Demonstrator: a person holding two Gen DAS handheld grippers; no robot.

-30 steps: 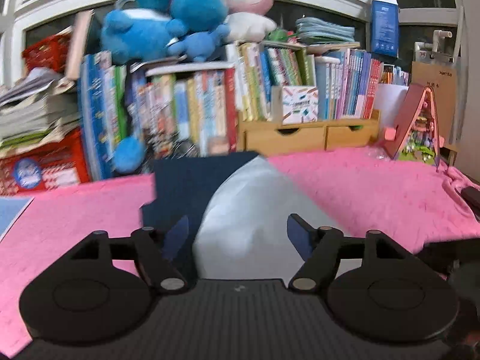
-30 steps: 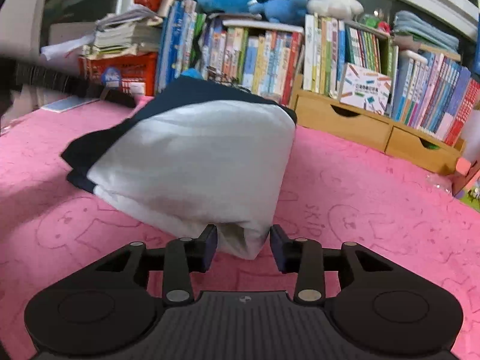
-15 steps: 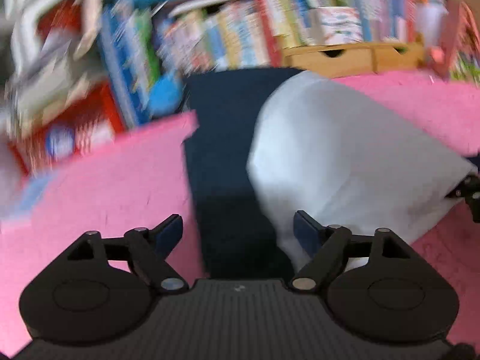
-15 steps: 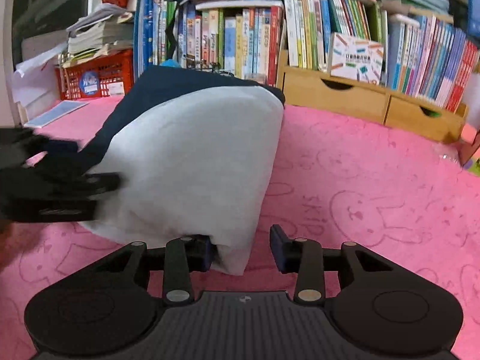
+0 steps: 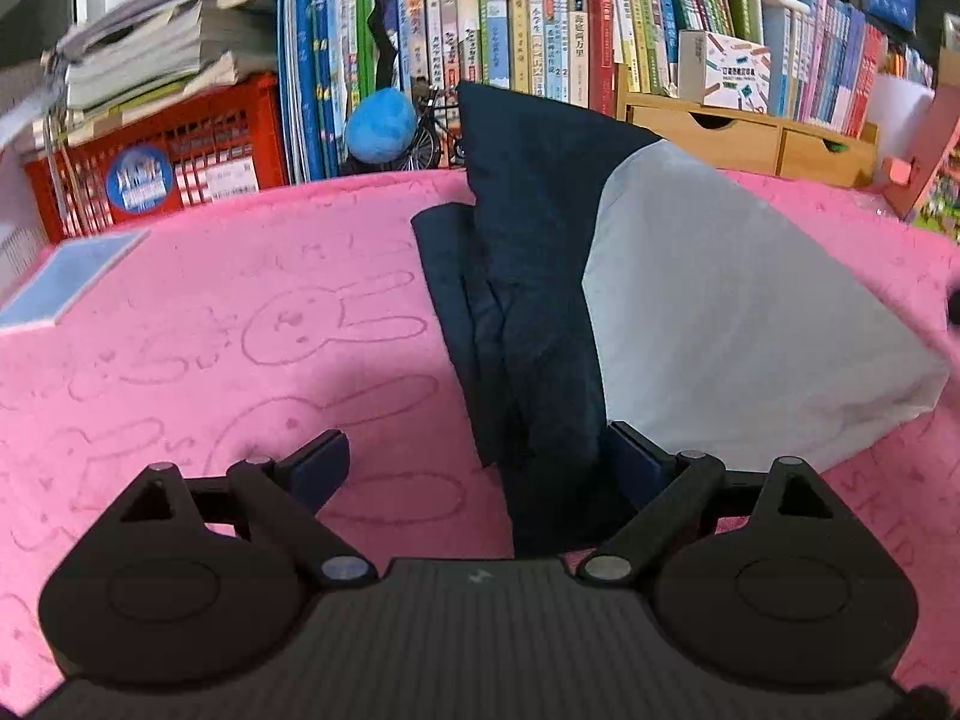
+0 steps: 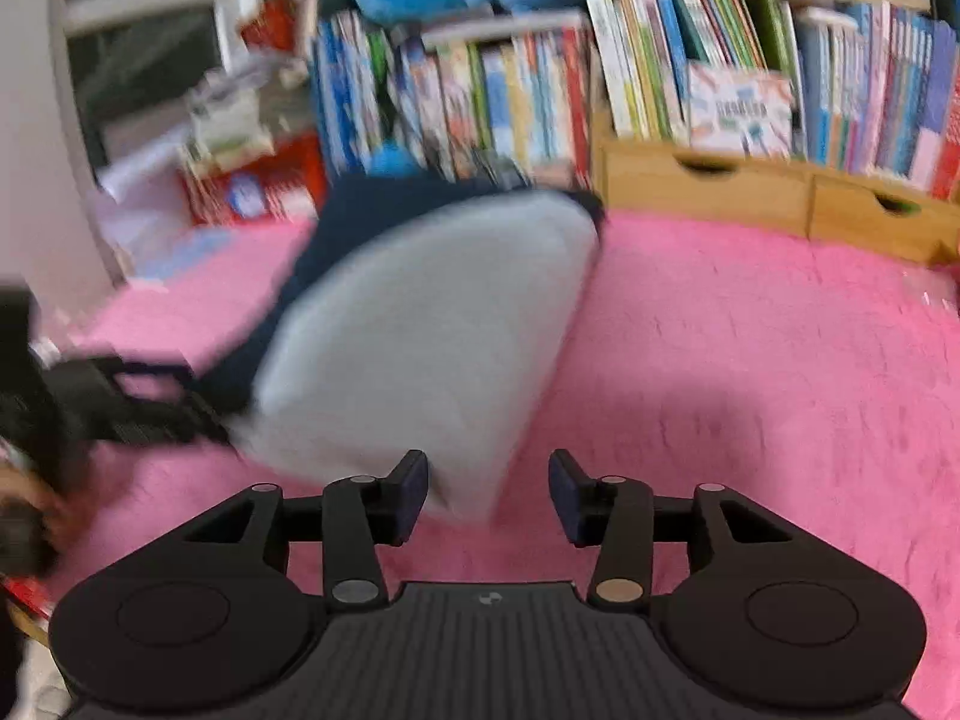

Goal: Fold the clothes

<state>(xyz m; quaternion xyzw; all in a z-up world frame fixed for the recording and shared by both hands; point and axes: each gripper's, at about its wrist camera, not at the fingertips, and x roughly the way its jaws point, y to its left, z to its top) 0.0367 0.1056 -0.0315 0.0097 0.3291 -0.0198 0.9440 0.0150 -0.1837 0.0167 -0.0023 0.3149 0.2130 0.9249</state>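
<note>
A folded garment lies on the pink blanket (image 5: 210,330), with a navy part (image 5: 528,252) on the left and a pale grey part (image 5: 738,312) on the right. My left gripper (image 5: 480,468) is open at the garment's near edge, its right finger against the navy cloth. In the right wrist view the same garment (image 6: 420,336) lies ahead, blurred. My right gripper (image 6: 489,495) is open and empty, the grey corner just beyond its left finger. The left gripper (image 6: 138,396) shows at the far left of that view.
A row of books (image 5: 540,42) and wooden drawers (image 5: 750,138) line the back. A red crate (image 5: 156,174) with papers stands at the back left. A blue ball (image 5: 381,126) sits by the books, and a blue booklet (image 5: 66,276) lies at the left.
My right gripper has opened, let go of the grey corner and drawn back. My left gripper has swung left and down to the navy edge, still open.
</note>
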